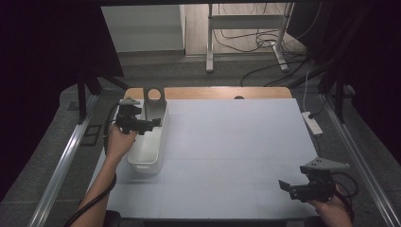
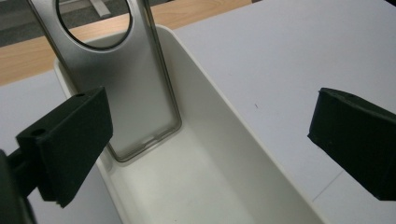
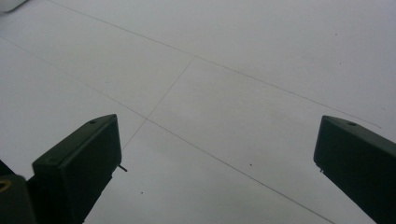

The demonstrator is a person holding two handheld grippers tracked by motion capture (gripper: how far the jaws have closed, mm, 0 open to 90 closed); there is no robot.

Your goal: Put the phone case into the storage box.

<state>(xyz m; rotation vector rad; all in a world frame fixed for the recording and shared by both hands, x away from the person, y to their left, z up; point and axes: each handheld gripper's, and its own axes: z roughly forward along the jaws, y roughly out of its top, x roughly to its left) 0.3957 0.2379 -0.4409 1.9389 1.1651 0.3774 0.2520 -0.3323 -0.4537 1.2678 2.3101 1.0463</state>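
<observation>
Left tool (image 1: 155,123) gapes empty over the bin (image 1: 158,146) – right tool (image 1: 286,187) open too.

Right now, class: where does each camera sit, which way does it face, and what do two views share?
High view: above the table, facing forward and down; both forearms, left tongs, right tongs.
Left gripper view: on the left tongs, open, facing the white bin and metal plate.
Right gripper view: on the open right tongs, facing bare tabletop.
Shared: bin and plate, high and left views.
</observation>
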